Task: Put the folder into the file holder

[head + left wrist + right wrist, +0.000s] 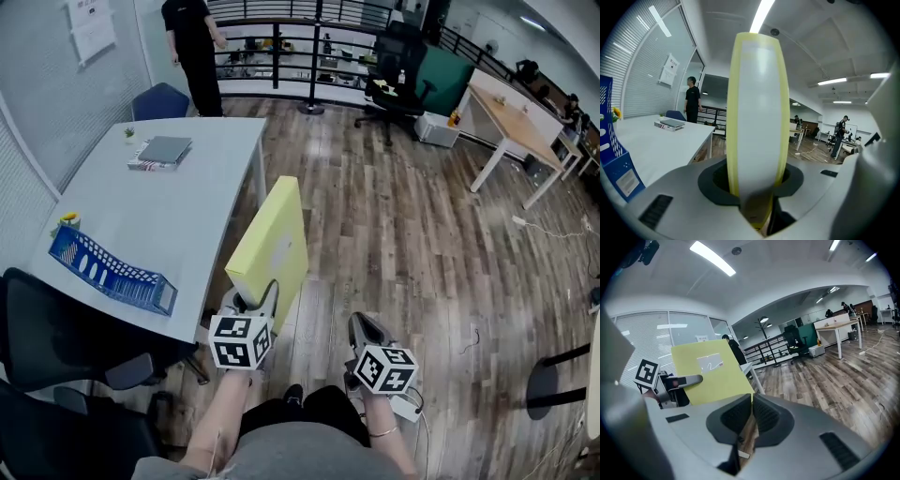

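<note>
The folder (272, 239) is yellow, with a pale spine and a white label (708, 363) on its broad face. It stands upright in the air, its lower near corner clamped in the left tool (255, 300), whose pads press on both of its faces. The left gripper view looks straight along its narrow edge, which rises from between the jaws. The folder hangs over the wooden floor (403, 234), just right of the table's near right corner and not touching the table (197, 197).

The file holder (111, 272), a blue slotted rack, lies on the near left part of the table, well apart from the folder and to its left. Just beyond its far end sits a small yellow object (68, 221) that is too small to identify.

The right tool (361, 330) is to the right of the left one, lower and nearer, over the floor. Its jaws are pressed together with nothing between them, and it touches nothing.

On the far part of the table lies a flat grey stack of books (161, 153), with a tiny potted plant (129, 134) left of it. A blue chair (159, 100) stands behind the table's far end, and a person in black (195, 52) stands next to it. A black office chair (56, 337) sits at the near left, tucked by the table's near edge.
</note>
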`<state>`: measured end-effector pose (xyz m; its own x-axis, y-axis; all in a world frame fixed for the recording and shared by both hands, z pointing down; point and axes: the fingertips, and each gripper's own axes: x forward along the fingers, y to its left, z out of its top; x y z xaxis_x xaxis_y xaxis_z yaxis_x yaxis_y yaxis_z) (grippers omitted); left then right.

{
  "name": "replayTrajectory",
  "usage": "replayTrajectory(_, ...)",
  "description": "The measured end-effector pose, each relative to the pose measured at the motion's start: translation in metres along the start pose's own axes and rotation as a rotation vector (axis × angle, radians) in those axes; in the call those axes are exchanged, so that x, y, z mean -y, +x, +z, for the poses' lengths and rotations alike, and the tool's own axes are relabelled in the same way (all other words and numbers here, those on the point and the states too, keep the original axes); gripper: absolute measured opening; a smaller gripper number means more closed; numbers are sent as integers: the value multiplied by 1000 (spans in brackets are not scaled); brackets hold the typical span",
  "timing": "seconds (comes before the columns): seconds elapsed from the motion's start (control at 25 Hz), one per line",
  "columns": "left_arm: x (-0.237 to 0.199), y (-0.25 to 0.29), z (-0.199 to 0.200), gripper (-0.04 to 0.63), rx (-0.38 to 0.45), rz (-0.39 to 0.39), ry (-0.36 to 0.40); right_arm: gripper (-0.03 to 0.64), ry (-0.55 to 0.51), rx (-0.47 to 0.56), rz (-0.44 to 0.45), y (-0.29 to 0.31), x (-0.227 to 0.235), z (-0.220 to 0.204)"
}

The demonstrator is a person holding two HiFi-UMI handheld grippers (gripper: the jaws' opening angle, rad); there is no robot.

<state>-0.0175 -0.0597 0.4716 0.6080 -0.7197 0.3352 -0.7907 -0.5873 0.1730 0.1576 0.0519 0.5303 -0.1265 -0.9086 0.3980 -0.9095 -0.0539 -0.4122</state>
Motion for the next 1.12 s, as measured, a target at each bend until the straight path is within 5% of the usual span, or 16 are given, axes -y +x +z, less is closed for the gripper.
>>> replayTrajectory(0.4,-33,34,13,156,12,90,-34,14,-44,-60,119,78,-4,26)
replayTrajectory(1.12,-83,61,63,156,122,465,-171,12,-224,-265,506,212,-30,84)
